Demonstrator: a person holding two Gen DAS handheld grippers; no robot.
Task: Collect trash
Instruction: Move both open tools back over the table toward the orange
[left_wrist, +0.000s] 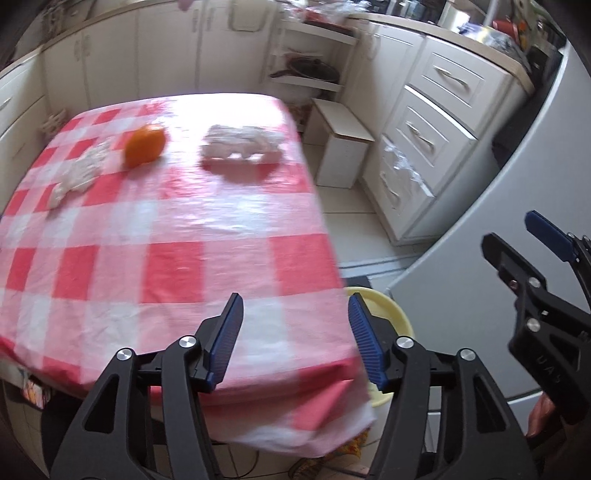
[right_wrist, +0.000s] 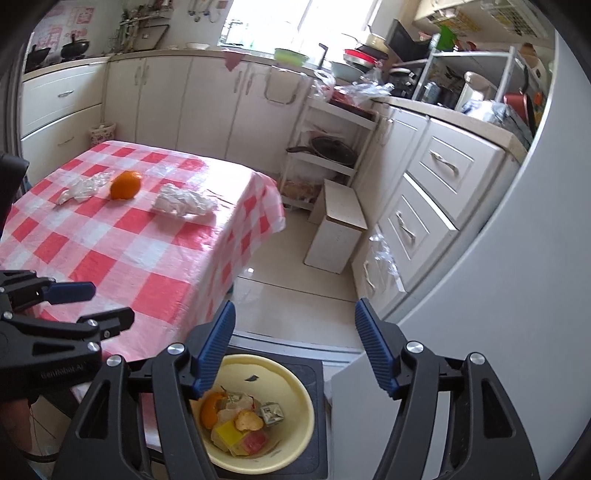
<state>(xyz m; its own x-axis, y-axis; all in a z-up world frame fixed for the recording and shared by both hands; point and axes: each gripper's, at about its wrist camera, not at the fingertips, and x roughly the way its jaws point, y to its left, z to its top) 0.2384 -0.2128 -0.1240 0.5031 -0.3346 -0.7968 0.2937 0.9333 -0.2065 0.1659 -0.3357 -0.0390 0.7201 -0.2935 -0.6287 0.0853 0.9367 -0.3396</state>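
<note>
We see one table (left_wrist: 177, 229) filling the left and middle of the left wrist view, covered by one red-and-white checked cloth (right_wrist: 122, 251) that hangs over its edges. At the right edge of both views stands one pale fridge (right_wrist: 498, 295), and beyond the table run the cream cabinets (right_wrist: 207, 96) with four drawers (right_wrist: 439, 173) stacked in the upper right. One small white box-shaped bin (right_wrist: 338, 229) sits on the floor between the table and the drawers. Low in the middle of the right wrist view we find one yellow bowl (right_wrist: 295, 443) on a dark mat, beside the table's corner, holding a heap of scraps: orange peel, wrappers and a crumpled foil piece. On the cloth, toward the upper left of both views, we count three things: two pieces of crumpled white plastic, the bigger wad (right_wrist: 184, 203) to the right and the thinner scrap (right_wrist: 83, 188) to the left, with one orange (right_wrist: 126, 184) between them, just beside the scrap. We hold two tools. The left gripper (left_wrist: 295, 332) hangs over the near corner of the table, its blue fingers (left_wrist: 227, 332) spread apart with nothing between them. The right gripper (right_wrist: 295, 345) hangs above the bowl, its fingers likewise spread and holding nothing.
</note>
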